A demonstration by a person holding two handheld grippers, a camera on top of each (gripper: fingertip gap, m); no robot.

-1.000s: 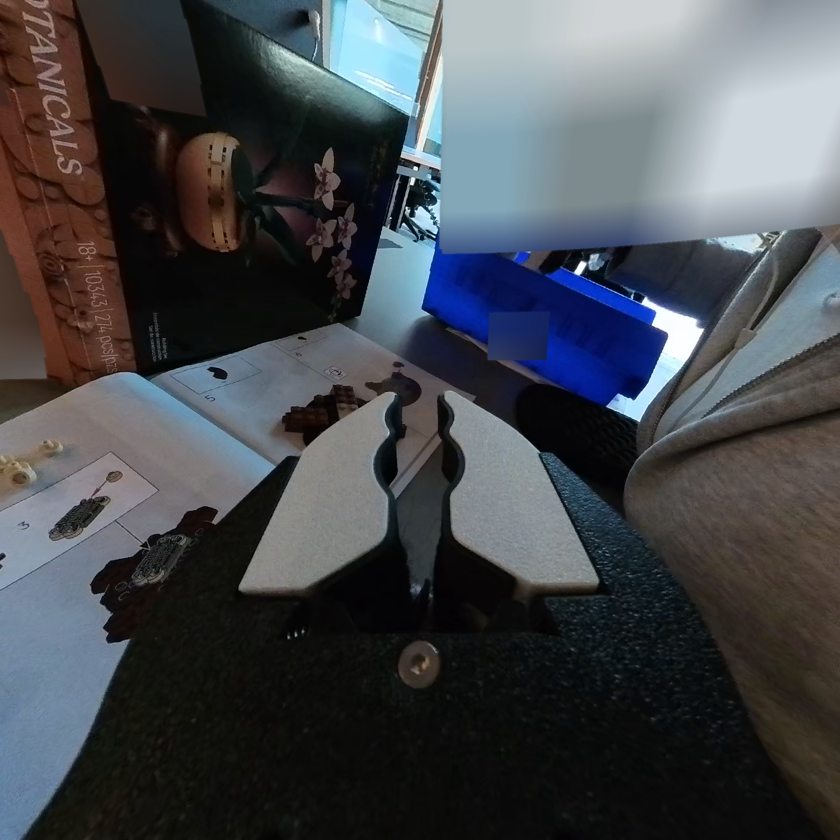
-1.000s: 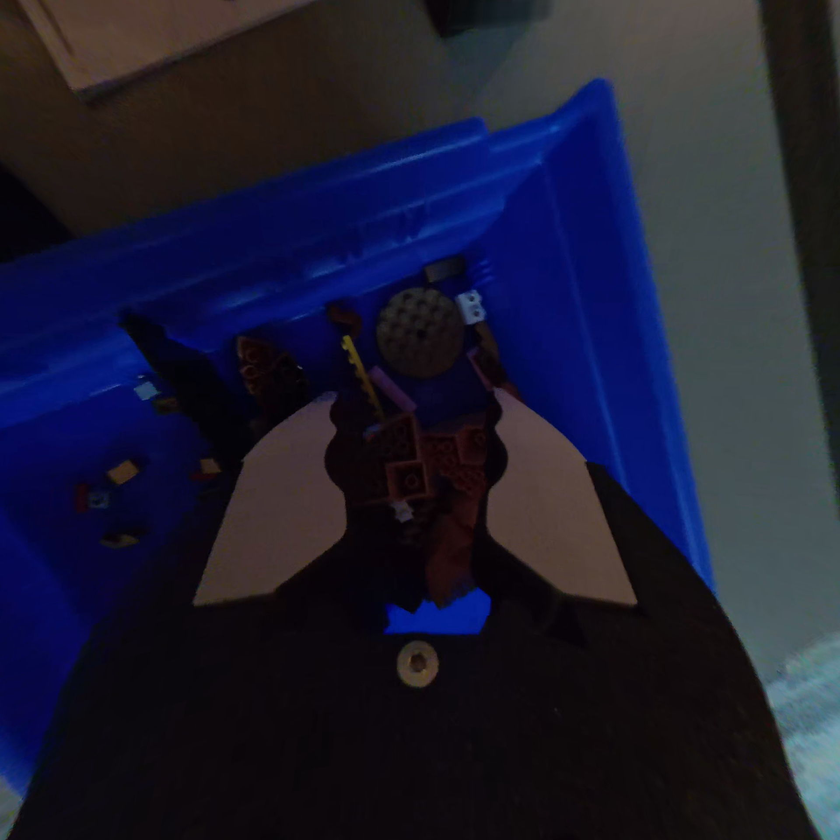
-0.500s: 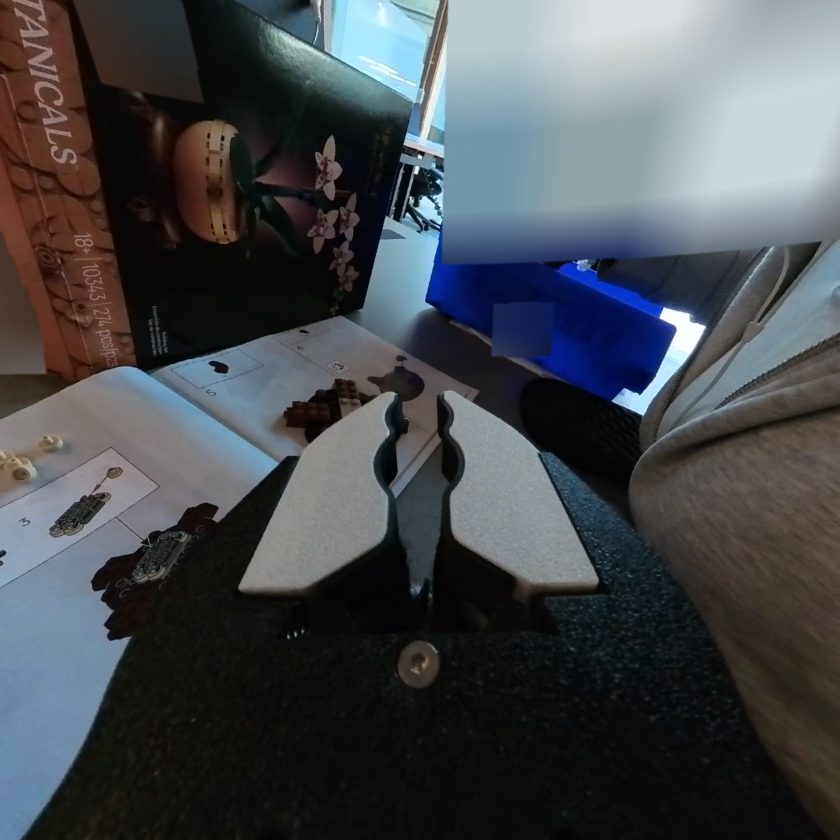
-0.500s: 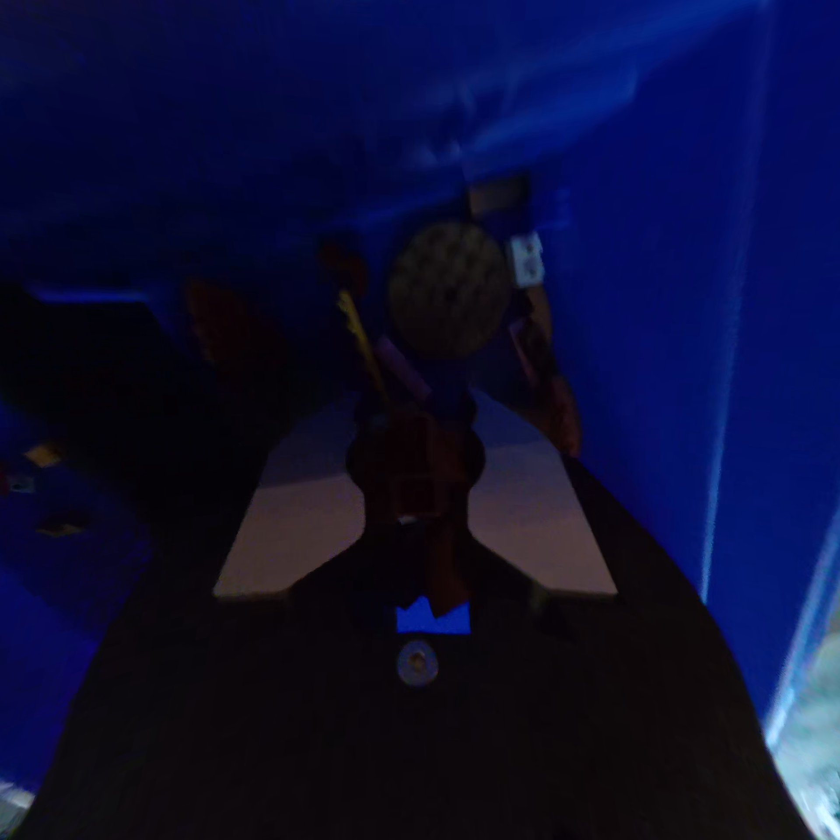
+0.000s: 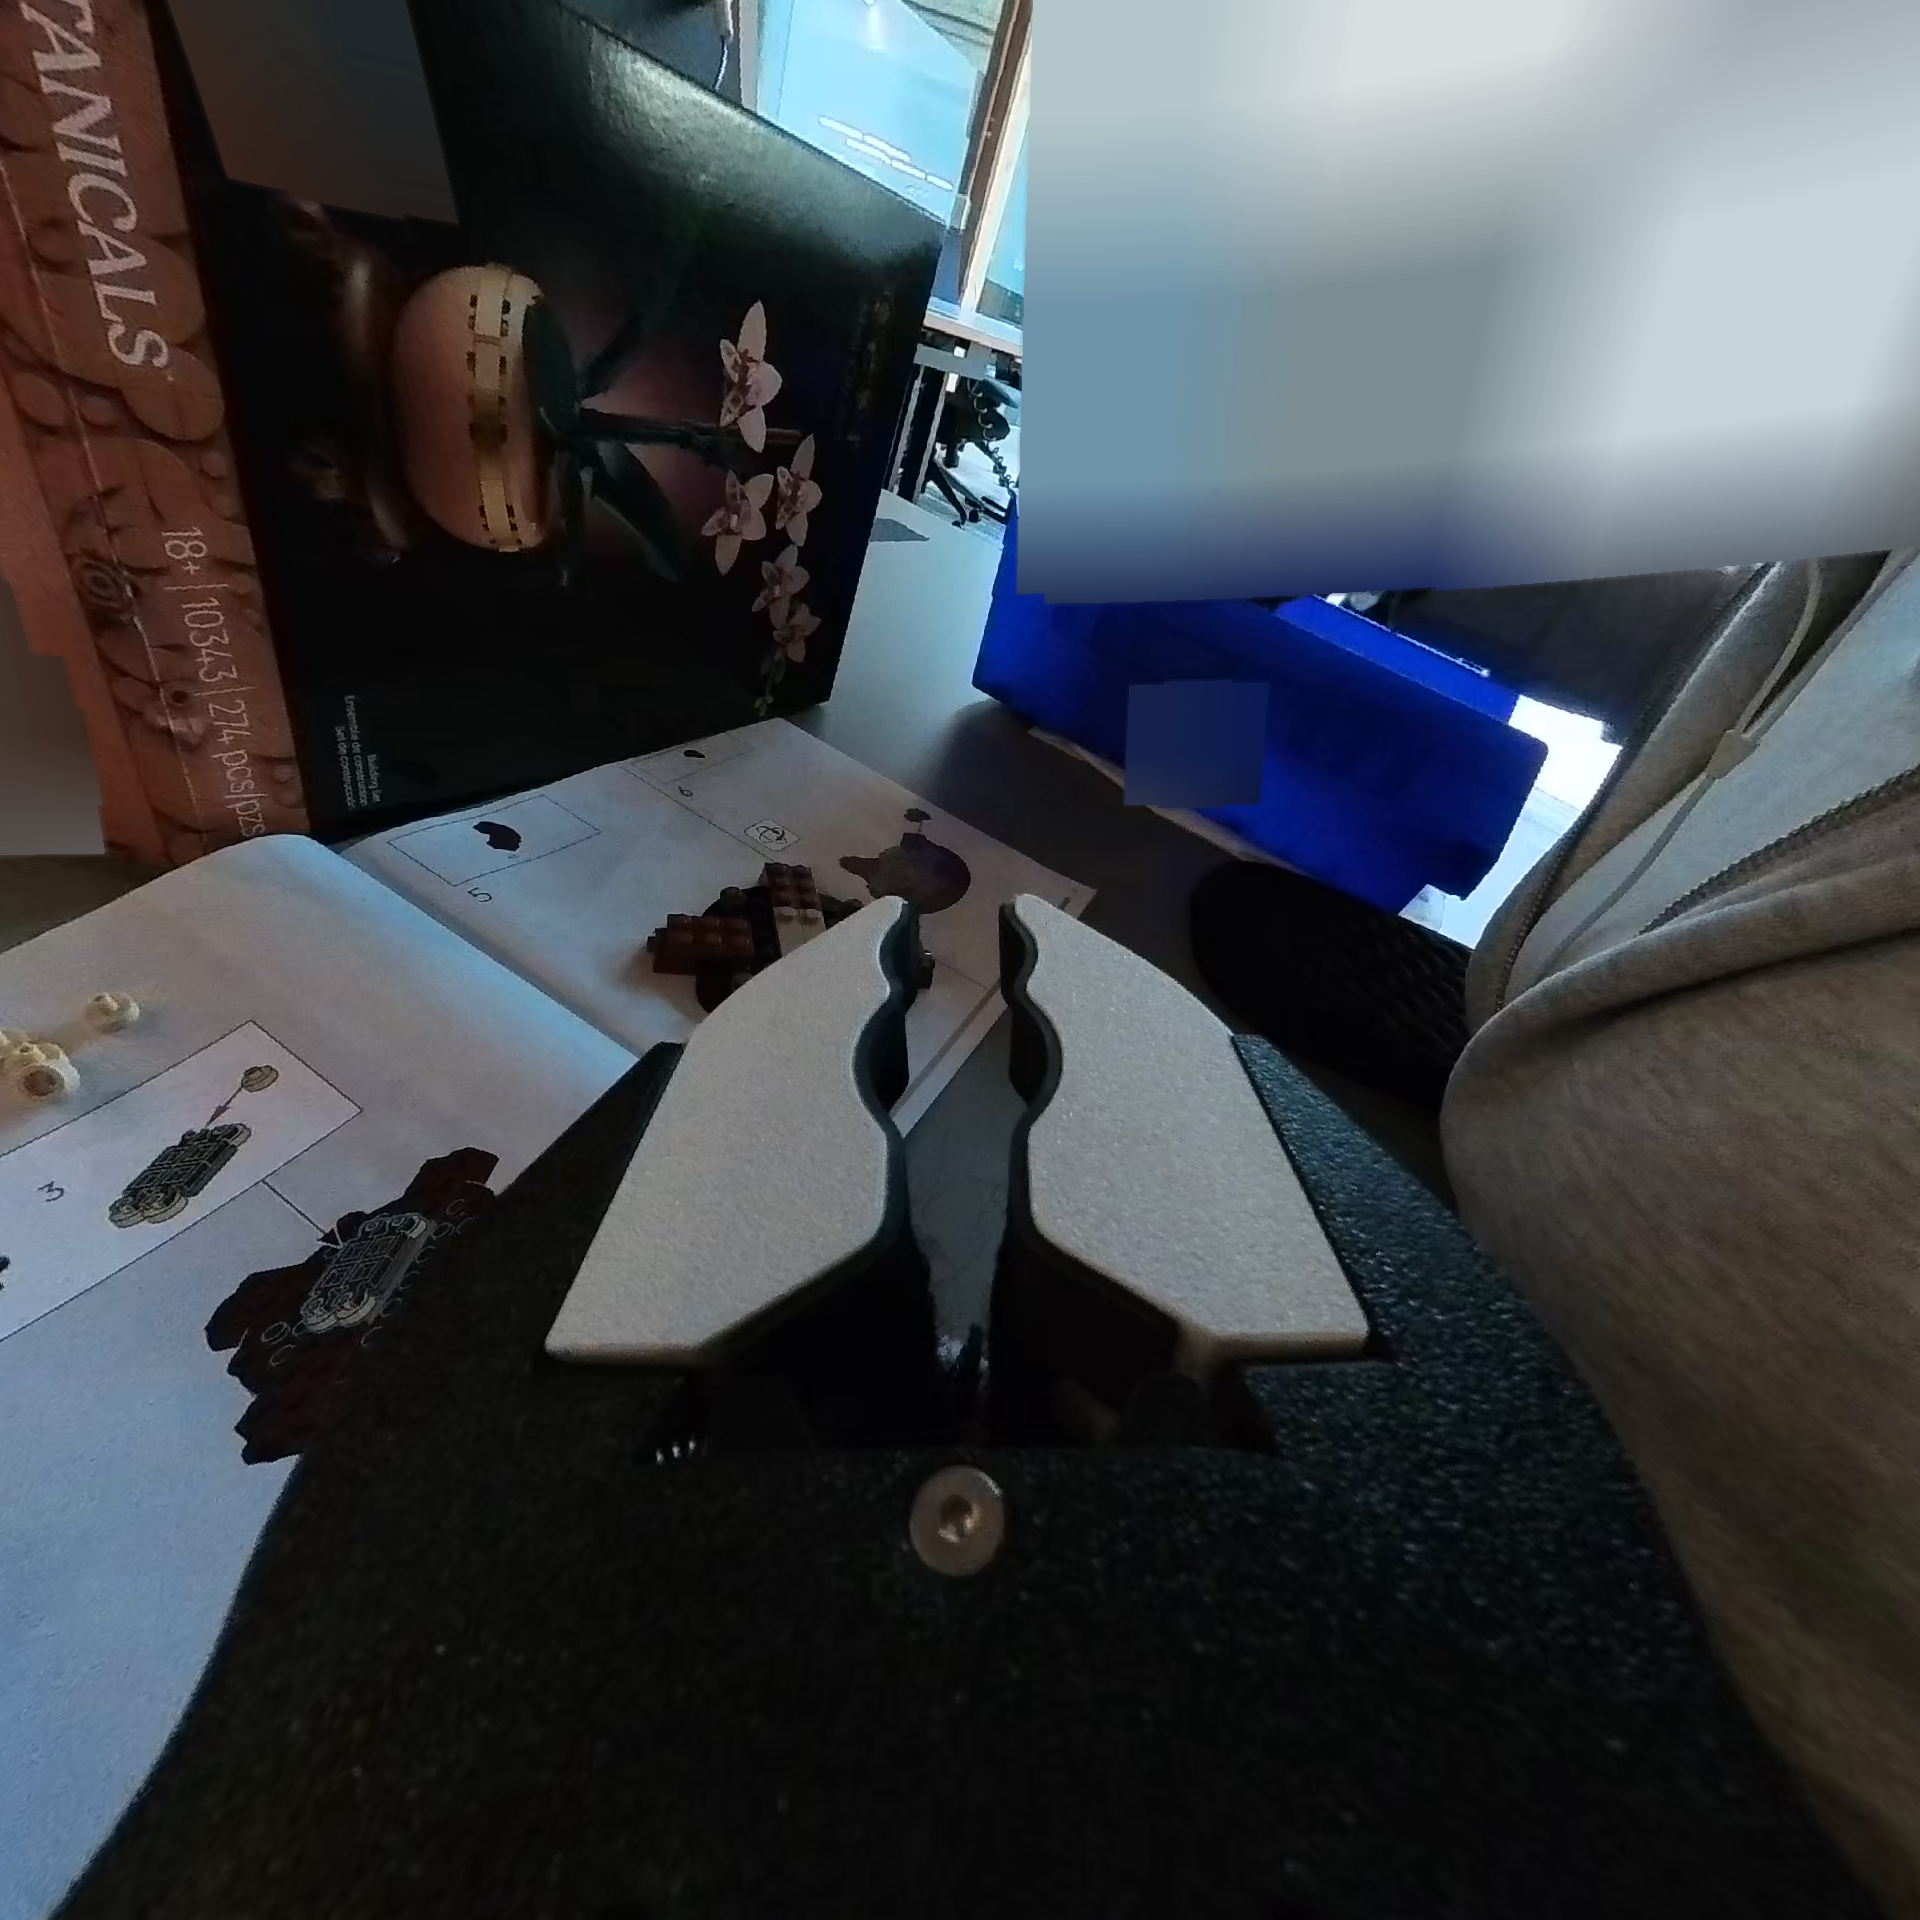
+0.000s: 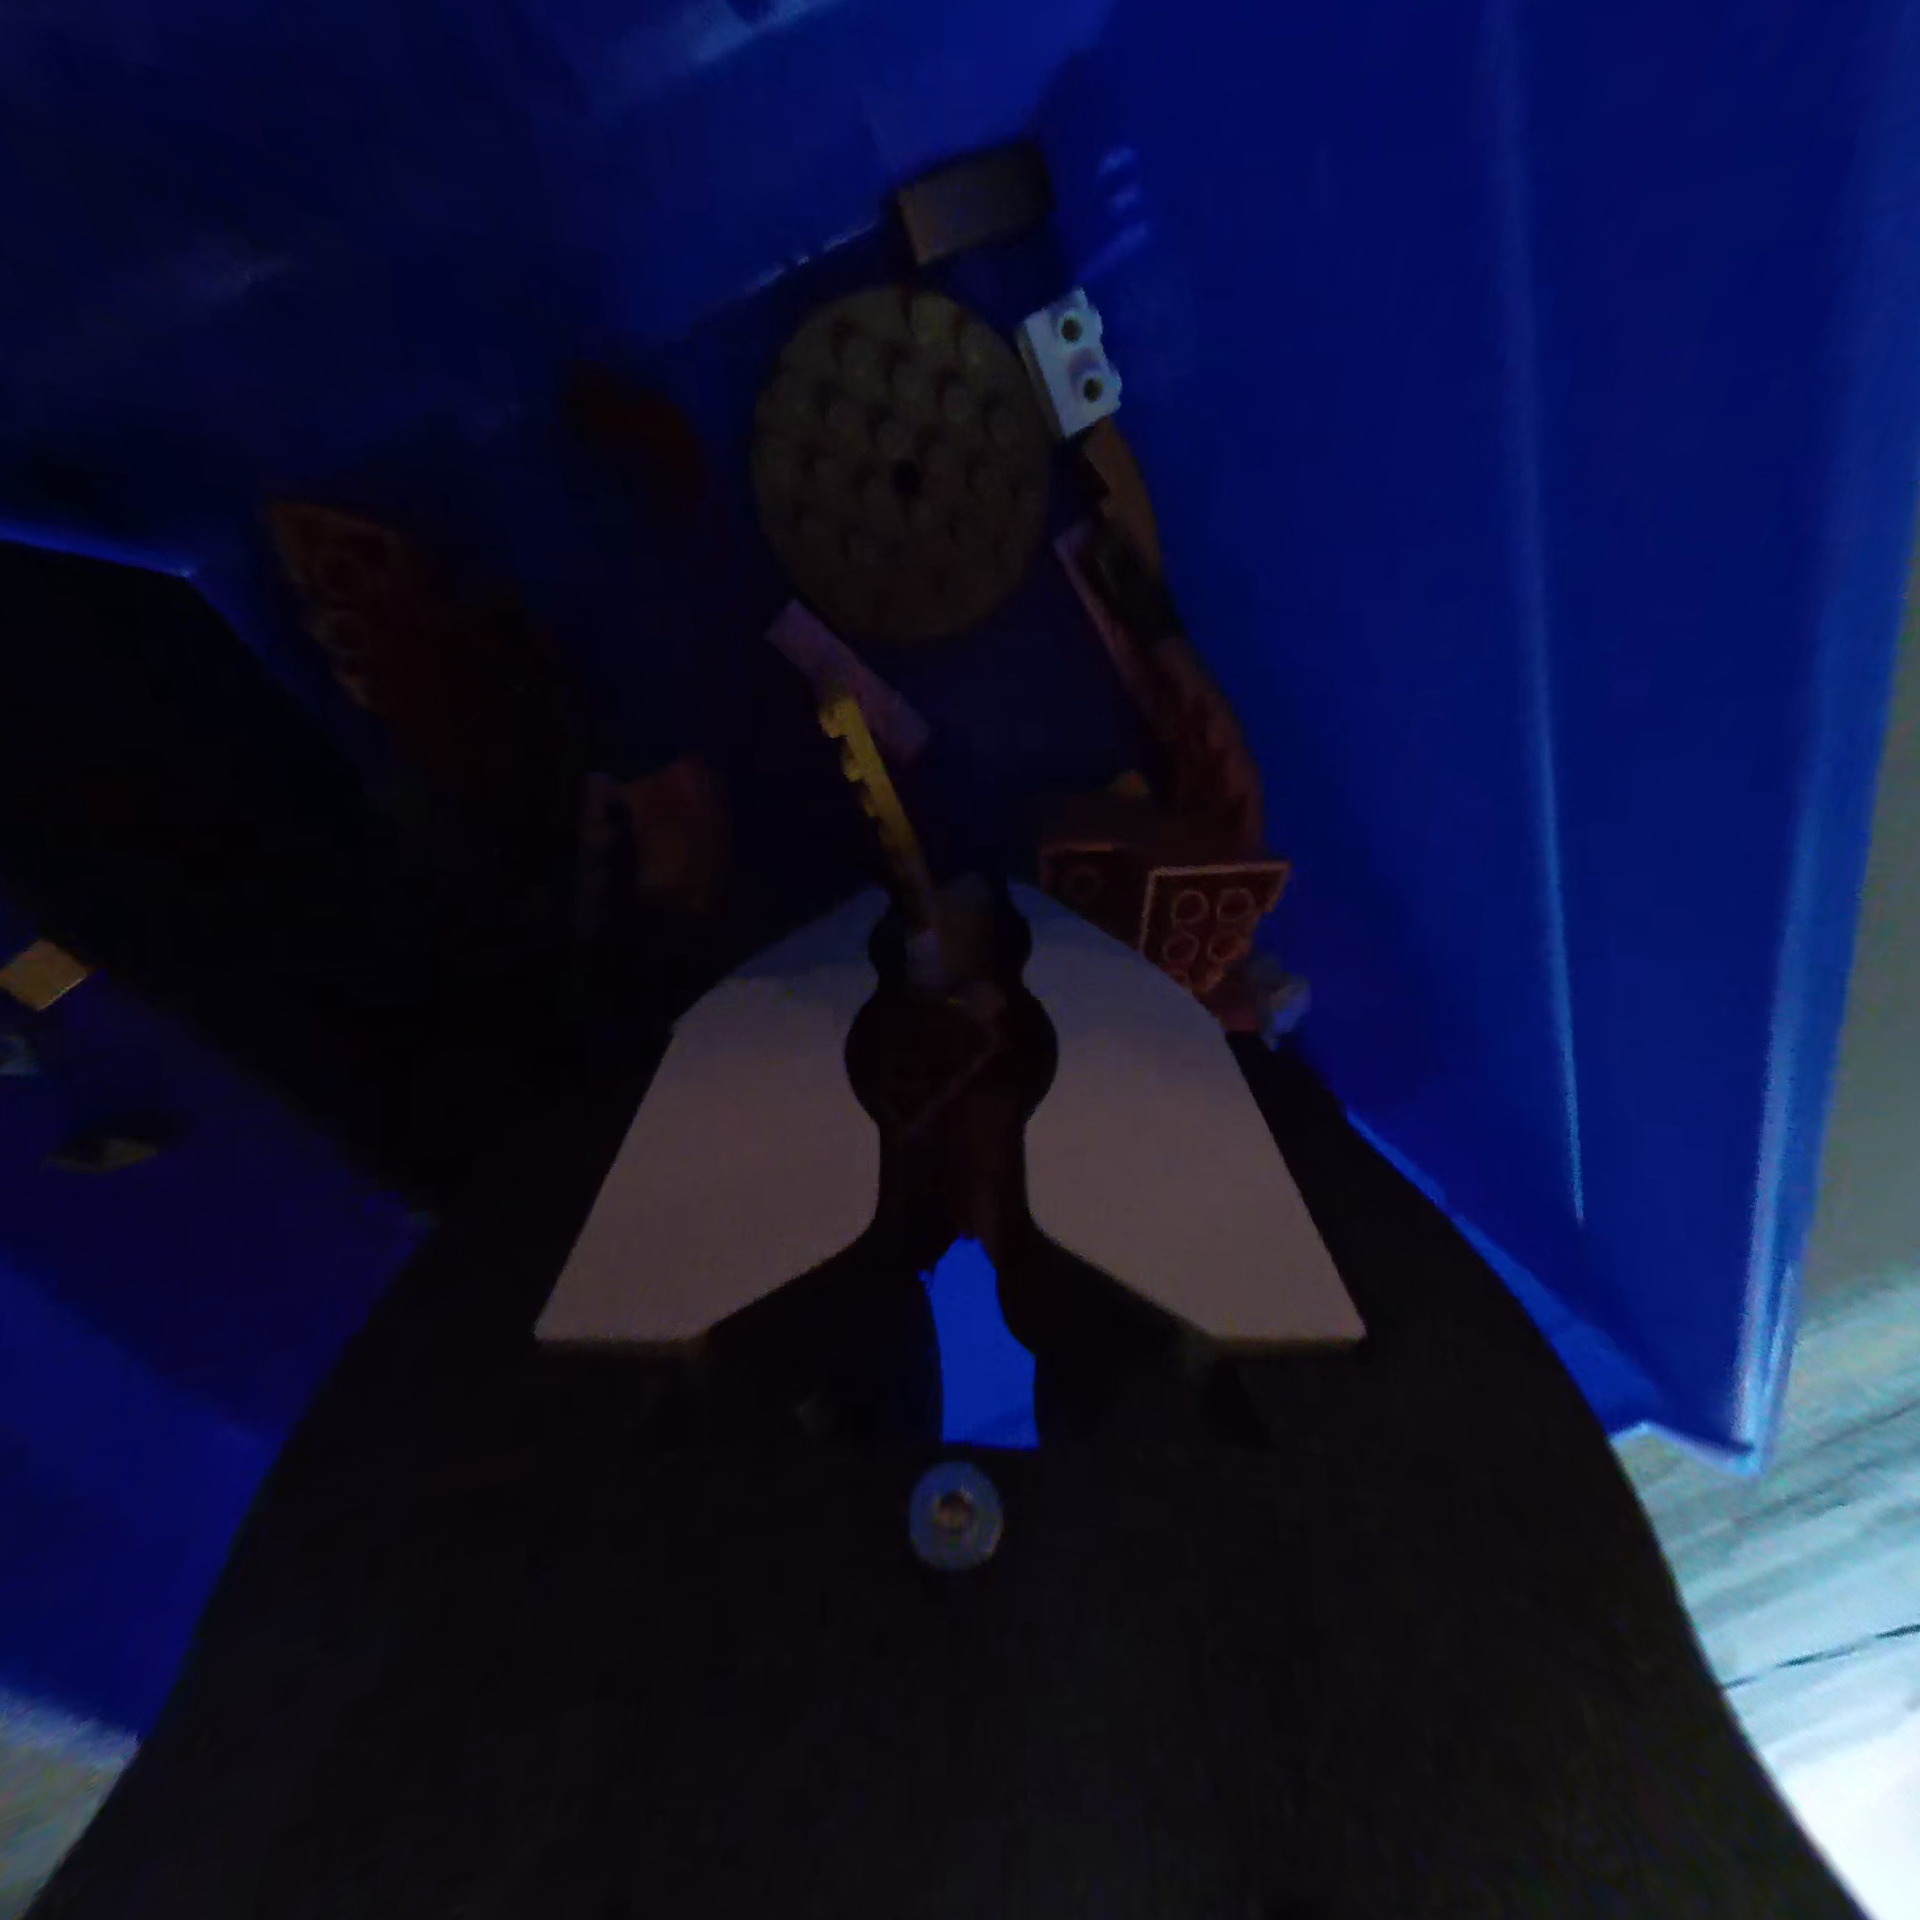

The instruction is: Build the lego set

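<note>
We've got the right gripper (image 6: 951,914) deep in the blue bin (image 6: 1455,623), clenched on a dark brick piece (image 6: 951,997) mid-frame; left gripper (image 5: 954,920) is nearly closed on nothing, just right of the brown brick build (image 5: 748,920).

Open booklet (image 5: 436,997) lies on the counter (image 5: 914,644), near left. Small brick build (image 5: 748,925) rests on its right page, just beyond the left gripper (image 5: 951,920). Loose pieces (image 5: 62,1049) sit on the left page. Upright box (image 5: 520,416) stands behind the booklet. Bin (image 5: 1351,748) sits far right. Right gripper (image 6: 951,914) is inside the bin, among loose bricks; round plate (image 6: 899,473) beyond it, near the far wall.
</note>
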